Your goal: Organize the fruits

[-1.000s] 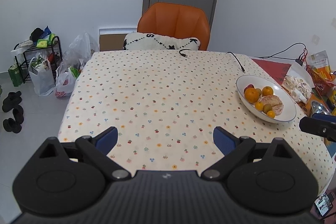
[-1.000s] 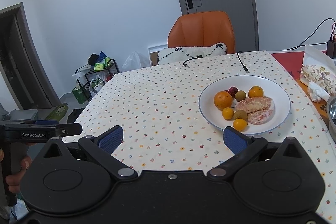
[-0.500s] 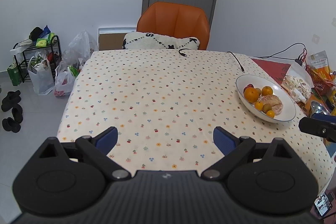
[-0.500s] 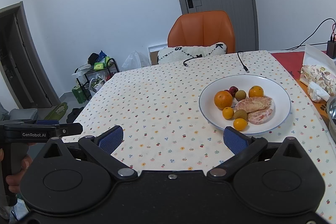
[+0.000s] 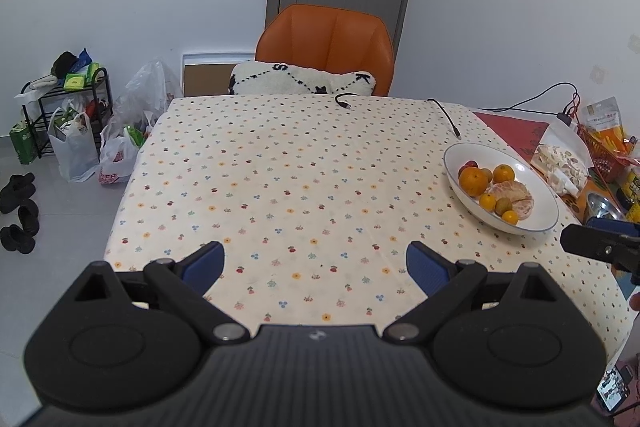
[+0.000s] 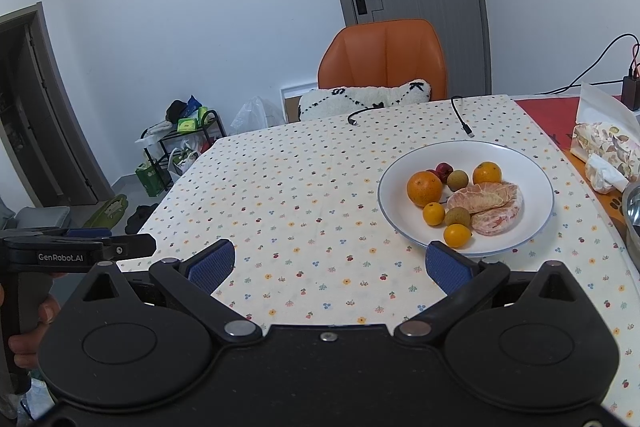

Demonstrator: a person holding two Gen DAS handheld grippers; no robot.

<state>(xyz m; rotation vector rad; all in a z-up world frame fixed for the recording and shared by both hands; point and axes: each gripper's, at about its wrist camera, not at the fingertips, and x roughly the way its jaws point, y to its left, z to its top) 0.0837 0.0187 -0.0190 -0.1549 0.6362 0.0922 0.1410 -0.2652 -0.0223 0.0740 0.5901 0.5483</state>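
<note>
Fruit (image 6: 464, 201) fills the plate (image 6: 536, 179) at two o'clock. Left gripper (image 5: 315, 263) and right gripper (image 6: 330, 265) hover wide apart, empty, over the table (image 5: 280, 179).

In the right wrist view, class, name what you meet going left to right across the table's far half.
Orange chair → white plate of fruit → patterned tissue pack.

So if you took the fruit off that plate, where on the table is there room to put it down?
The big free patch is the dotted cloth left of the plate, reaching from the open grippers back to the two cable ends near the chair. A narrow bare strip lies in front of the plate. The right edge is crowded: a packet and a metal bowl.
</note>
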